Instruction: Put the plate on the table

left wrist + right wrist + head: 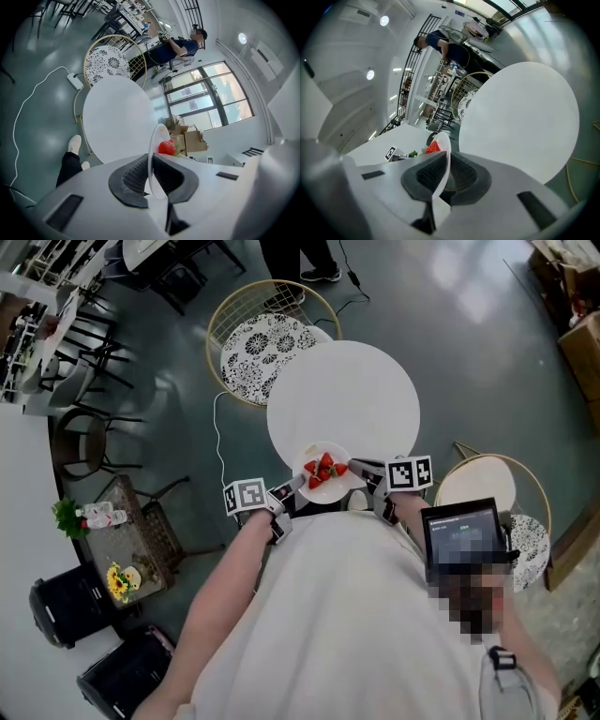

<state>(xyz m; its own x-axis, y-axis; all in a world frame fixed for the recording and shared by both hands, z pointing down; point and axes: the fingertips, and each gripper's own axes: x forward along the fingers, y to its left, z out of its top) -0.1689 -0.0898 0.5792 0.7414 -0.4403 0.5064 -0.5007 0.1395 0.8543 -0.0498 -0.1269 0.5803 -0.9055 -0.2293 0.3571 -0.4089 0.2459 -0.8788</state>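
White plate (336, 493) of strawberries (324, 471) sat at the near edge of the round white table (347, 390); whether it touched, unclear. Left gripper (292, 488) and right gripper (367, 471) each clamped opposite rims. Head view showed several berries. Gripper views showed the rim edge-on between the jaws.

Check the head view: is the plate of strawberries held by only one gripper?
No, the left gripper and the right gripper each clamp an opposite edge of the plate.
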